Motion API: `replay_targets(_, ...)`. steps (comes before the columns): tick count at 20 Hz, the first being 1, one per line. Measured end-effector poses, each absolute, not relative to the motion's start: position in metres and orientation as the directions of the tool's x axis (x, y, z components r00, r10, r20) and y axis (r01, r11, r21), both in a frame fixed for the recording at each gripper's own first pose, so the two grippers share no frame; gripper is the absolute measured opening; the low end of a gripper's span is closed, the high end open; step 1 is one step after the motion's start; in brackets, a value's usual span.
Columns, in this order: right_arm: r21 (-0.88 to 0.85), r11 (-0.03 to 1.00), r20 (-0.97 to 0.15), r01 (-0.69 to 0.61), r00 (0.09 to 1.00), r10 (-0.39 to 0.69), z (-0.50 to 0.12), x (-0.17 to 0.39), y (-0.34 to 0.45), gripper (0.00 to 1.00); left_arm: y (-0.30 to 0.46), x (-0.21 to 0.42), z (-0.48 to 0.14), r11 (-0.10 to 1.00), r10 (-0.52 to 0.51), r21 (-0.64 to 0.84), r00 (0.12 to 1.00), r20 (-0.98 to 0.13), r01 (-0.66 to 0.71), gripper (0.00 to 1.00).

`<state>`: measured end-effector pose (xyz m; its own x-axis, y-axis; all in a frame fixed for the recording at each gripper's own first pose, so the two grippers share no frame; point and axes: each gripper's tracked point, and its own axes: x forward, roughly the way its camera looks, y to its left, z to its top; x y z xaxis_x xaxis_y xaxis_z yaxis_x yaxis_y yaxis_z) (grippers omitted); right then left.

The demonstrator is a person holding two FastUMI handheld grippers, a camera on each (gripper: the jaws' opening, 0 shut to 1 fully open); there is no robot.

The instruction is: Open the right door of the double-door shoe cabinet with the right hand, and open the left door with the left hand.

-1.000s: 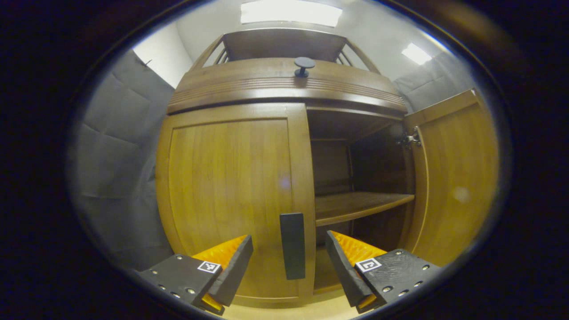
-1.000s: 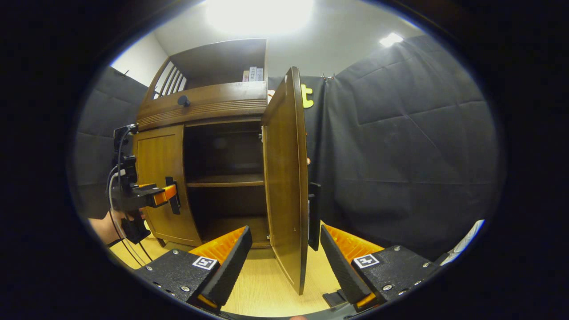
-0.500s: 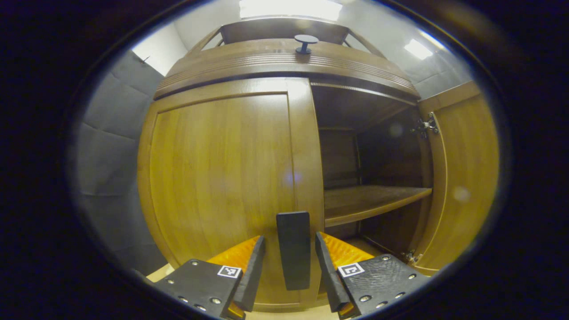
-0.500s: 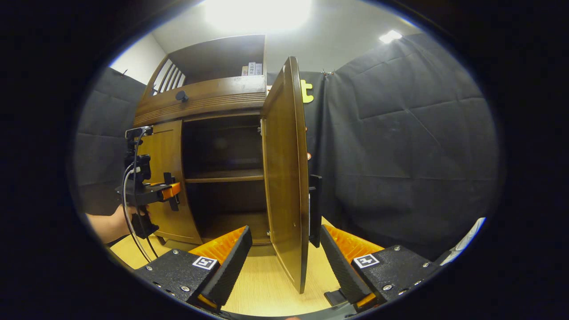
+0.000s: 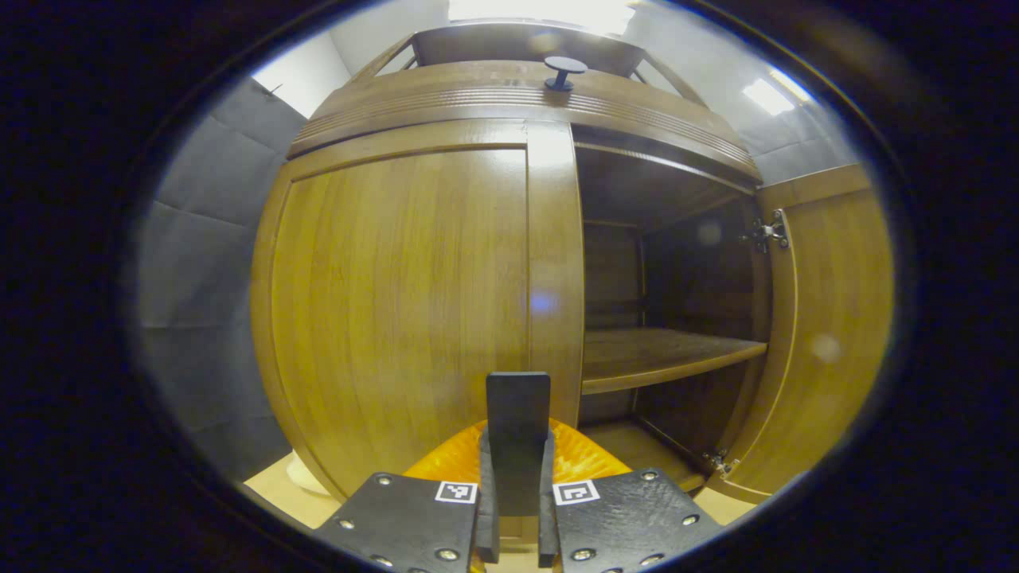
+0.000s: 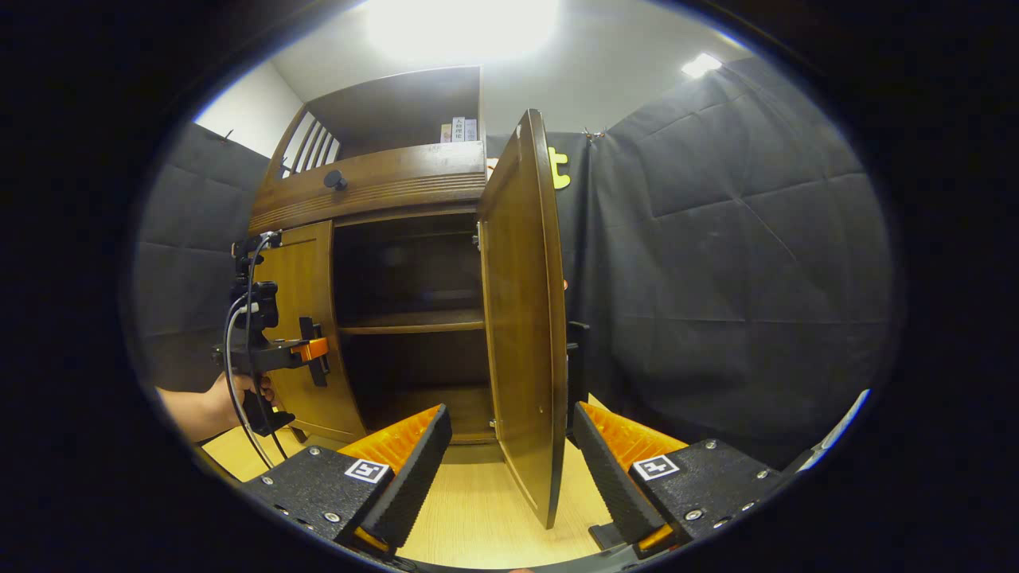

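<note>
Shoe cabinet (image 6: 374, 191): brown wood, standing on a pale wood floor (image 6: 470, 517) against the black cloth wall (image 6: 716, 263); an open top compartment sits above a ridged band carrying a round black knob (image 5: 564, 70).
Left door (image 5: 398, 310): flat against the cabinet front, not yet swung out; it spans the left half of the left gripper view.
Left door handle (image 5: 517, 422): a black upright bar near the door's inner edge, low on the panel.
Left gripper (image 5: 516, 509): both black fingers pressed against the two sides of the left door handle, with the orange finger backs just behind the bar. In the right gripper view it appears farther off (image 6: 314, 362), held by a hand (image 6: 239, 394) at the left door, with cables running up from it.
Right door (image 6: 521, 318): swung wide out, seen nearly edge-on in the right gripper view; its inner face and a metal hinge (image 5: 766, 234) show at the right of the left gripper view.
Right door handle (image 6: 576, 374): a black bar on the outer face of the right door, partly hidden by the door's edge.
Right gripper (image 6: 509, 461): fingers spread wide apart, one on each side of the right door's lower edge, touching neither the door nor the handle.
Interior: dark, with one wooden shelf (image 5: 661, 358) across the middle.
</note>
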<state>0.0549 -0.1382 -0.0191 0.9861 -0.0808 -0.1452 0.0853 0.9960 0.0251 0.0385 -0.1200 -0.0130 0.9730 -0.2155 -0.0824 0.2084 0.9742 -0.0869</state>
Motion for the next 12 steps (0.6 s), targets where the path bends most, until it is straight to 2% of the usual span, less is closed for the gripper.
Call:
replay_targets(1,0.025,0.997,-0.145,0.078,0.987,-0.074,-0.019,0.053,-0.135,0.95,-0.119,0.031,-0.012,0.972,-0.222,-0.091,0.971,-0.083,0.215,0.19)
replay_targets(2,0.023,0.997,-0.145,0.07,0.987,-0.066,-0.018,0.051,-0.132,0.95,-0.118,0.027,-0.013,0.971,-0.228,-0.093,0.97,-0.085,0.22,0.14)
replay_targets(7,0.018,0.999,-0.134,0.031,0.991,-0.029,-0.014,0.044,-0.113,0.95,-0.104,0.002,-0.01,0.967,-0.243,-0.097,0.965,-0.093,0.235,0.14)
replay_targets(8,0.016,1.0,-0.134,0.023,0.991,-0.021,-0.013,0.041,-0.109,0.95,-0.102,-0.001,-0.009,0.967,-0.246,-0.097,0.965,-0.094,0.237,0.19)
replay_targets(11,0.01,1.0,-0.13,0.01,0.991,-0.008,-0.011,0.033,-0.099,0.95,-0.087,-0.021,-0.009,0.966,-0.247,-0.101,0.964,-0.098,0.237,0.19)
replay_targets(12,0.007,1.0,-0.131,0.009,0.991,-0.008,-0.01,0.031,-0.097,0.95,-0.08,-0.03,-0.009,0.967,-0.245,-0.104,0.964,-0.1,0.234,0.14)
